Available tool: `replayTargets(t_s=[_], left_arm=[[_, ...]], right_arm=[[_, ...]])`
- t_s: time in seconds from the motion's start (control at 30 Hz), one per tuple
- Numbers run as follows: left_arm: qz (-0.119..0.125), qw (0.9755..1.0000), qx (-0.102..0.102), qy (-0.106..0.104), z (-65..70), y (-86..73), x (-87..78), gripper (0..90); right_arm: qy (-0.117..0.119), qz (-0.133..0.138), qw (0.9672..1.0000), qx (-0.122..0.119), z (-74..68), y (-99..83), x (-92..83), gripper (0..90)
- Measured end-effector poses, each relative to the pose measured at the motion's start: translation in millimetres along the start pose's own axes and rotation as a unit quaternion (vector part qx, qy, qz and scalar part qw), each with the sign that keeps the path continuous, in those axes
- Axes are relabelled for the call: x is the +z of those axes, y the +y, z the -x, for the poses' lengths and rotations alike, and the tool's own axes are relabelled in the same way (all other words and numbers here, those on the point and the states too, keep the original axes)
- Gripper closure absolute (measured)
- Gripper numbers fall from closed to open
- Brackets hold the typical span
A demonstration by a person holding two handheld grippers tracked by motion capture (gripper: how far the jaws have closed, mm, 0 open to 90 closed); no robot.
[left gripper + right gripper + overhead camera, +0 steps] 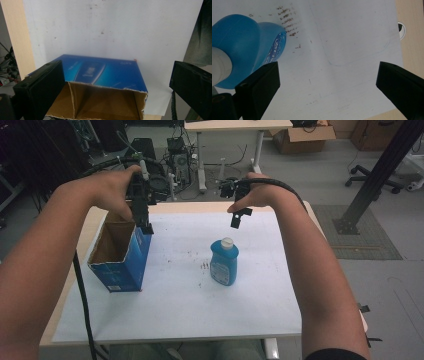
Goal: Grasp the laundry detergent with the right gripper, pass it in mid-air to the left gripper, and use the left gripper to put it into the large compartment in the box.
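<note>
An open-topped blue cardboard box stands upright at the left of the white sheet. My left gripper hangs just above its far right corner, pointing down. In the left gripper view the jaws stand wide apart over the box, open with nothing between them. A blue bottle with a white cap stands upright mid-table. My right gripper hovers above and slightly behind it, open and empty. In the right gripper view the bottle lies beside the left jaw.
The sheet covers a light wooden table and carries brown specks left of the bottle. Behind the table are cables and equipment on the floor, a desk and a cardboard box. A black post stands at the right.
</note>
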State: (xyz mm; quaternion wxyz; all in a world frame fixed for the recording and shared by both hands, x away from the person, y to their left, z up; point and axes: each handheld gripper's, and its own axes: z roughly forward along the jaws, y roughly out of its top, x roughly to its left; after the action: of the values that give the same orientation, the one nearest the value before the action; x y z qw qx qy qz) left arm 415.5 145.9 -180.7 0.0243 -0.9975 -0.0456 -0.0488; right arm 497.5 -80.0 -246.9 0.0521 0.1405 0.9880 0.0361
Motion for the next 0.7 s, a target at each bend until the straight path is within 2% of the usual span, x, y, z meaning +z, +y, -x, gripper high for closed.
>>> replayTargets(t_s=[0.23, 0.47, 0.57, 0.7], left_arm=[[0.007, 1.0, 0.0, -0.002, 4.0, 0.9, 2.2, 0.4], [0.002, 1.0, 0.004, -0.004, 10.3, 0.1, 5.1, 0.4], [0.003, 1.0, 0.008, -0.006, 14.0, -0.2, 6.8, 0.4], [0.007, 0.9998, 0.015, -0.008, 24.6, -0.2, 8.6, 0.4]], right_arm=[[-0.003, -0.007, 1.0, 0.001, 1.4, -0.9, 1.1, 5.2], [-0.005, -0.005, 1.0, 0.001, -0.5, 0.8, 0.8, 5.2], [-0.007, -0.004, 0.9999, 0.009, -1.6, -1.1, -1.6, 5.3], [-0.01, 0.001, 0.9999, 0.007, -2.1, -5.0, -4.7, 5.4]])
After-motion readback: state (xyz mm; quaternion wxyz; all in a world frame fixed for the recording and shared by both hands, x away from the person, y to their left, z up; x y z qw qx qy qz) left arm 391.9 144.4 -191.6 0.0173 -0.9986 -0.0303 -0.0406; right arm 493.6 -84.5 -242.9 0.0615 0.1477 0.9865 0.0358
